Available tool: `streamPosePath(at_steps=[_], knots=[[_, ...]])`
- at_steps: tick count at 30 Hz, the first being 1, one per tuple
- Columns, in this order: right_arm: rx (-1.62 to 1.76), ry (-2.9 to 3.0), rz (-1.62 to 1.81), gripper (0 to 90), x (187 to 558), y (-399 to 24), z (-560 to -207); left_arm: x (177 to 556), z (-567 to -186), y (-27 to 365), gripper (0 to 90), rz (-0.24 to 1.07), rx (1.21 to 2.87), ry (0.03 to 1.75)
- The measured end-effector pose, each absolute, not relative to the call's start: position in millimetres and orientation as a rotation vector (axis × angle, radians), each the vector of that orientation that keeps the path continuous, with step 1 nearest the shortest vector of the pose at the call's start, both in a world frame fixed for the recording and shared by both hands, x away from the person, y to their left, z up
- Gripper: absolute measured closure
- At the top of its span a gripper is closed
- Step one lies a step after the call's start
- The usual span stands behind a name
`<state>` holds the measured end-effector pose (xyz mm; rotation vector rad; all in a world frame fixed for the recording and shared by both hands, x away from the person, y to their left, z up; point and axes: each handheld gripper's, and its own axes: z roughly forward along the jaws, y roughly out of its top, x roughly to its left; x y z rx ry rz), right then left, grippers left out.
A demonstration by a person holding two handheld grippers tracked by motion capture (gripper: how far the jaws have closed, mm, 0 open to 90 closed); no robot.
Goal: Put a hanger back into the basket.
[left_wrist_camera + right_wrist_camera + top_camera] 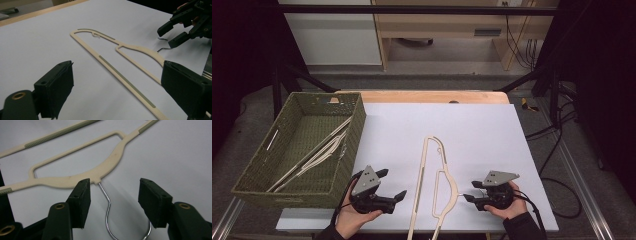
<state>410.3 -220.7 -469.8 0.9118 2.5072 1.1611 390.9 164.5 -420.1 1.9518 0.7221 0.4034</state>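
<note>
the hanger's (82, 176) wire hook (108, 210) lies between the right gripper's (113, 202) unclosed jaws.

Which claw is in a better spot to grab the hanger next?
Probably the right claw: its open jaws already stand either side of the hanger's metal hook. The left claw, also open, sits beside the long bar, not around it.

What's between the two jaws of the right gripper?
The hanger's metal hook sits between the right gripper's open jaws, untouched, over bare white table, seen in the right gripper view.
</note>
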Motion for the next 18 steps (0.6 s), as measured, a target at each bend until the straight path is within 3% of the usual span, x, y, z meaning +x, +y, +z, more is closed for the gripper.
streamPosePath(at_steps=[18], knots=[[0.913, 2.558, 0.997, 81.2, 407.3, -206.6, -476.2, 389.4, -425.0, 154.1, 12.3, 0.387, 1.965, 0.716]])
